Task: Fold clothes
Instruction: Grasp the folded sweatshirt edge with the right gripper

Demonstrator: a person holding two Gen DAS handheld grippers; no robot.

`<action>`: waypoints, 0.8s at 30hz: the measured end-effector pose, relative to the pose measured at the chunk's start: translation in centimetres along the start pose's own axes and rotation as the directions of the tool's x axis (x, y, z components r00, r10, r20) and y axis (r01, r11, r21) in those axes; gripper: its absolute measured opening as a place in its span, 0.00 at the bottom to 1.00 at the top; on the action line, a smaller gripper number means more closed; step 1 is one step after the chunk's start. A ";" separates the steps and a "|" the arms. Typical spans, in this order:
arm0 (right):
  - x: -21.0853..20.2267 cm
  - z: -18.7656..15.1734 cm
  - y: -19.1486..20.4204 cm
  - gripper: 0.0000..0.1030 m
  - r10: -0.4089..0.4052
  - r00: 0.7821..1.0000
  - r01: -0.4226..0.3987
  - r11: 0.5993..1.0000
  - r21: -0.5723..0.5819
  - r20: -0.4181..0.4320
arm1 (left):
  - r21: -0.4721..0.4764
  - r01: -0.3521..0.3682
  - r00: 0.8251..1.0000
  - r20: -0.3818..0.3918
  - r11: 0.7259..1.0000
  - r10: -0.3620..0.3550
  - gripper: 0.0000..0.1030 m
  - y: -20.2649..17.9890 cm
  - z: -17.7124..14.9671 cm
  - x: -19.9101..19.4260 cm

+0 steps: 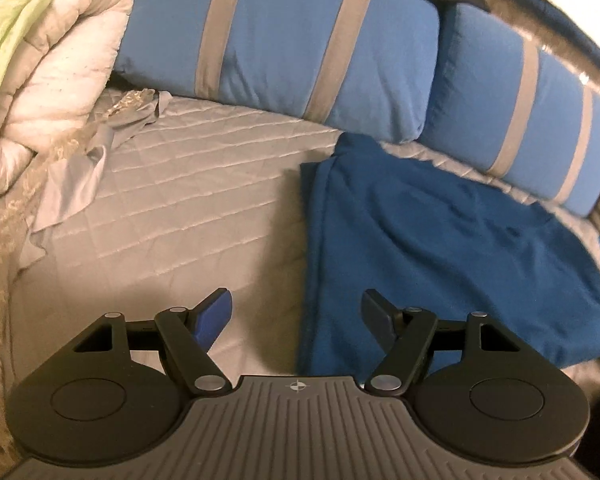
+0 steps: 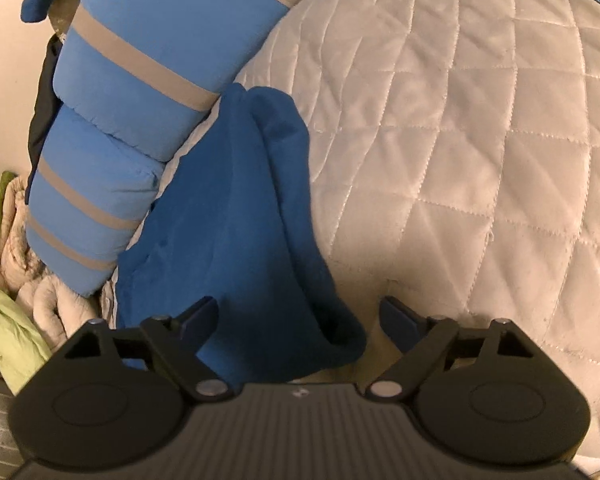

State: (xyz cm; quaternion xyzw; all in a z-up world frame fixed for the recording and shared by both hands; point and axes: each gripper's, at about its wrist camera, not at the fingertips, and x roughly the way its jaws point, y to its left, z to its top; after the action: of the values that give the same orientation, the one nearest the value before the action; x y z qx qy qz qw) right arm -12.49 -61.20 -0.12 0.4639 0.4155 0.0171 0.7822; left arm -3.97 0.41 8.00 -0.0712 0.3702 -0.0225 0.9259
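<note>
A dark blue garment (image 1: 440, 248) lies folded on the quilted grey bedspread (image 1: 188, 208), below the pillows. My left gripper (image 1: 296, 312) is open and empty, hovering over the garment's near left edge. In the right wrist view the same garment (image 2: 236, 216) runs from the pillows toward me, with a folded corner between the fingers. My right gripper (image 2: 300, 320) is open above that corner and holds nothing.
Two light blue pillows with grey stripes (image 1: 284, 40) (image 1: 532, 104) lie along the head of the bed. A rolled pale comforter (image 1: 52, 80) and a green cloth (image 1: 12, 20) sit at the left. Quilted bedspread (image 2: 480, 140) stretches to the right.
</note>
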 end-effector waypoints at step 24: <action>-0.1 -1.8 2.9 0.18 -0.011 0.988 0.027 0.994 -0.109 0.151 | 0.117 0.038 0.998 -0.052 0.992 -0.033 0.69 -7.6 -1.8 -0.3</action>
State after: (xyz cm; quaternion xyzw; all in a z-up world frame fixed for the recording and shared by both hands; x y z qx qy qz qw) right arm -12.66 -58.30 1.67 0.4158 0.3582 -0.0023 0.8360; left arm -5.33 -7.26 8.07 -0.0224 0.3898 -0.0625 0.9185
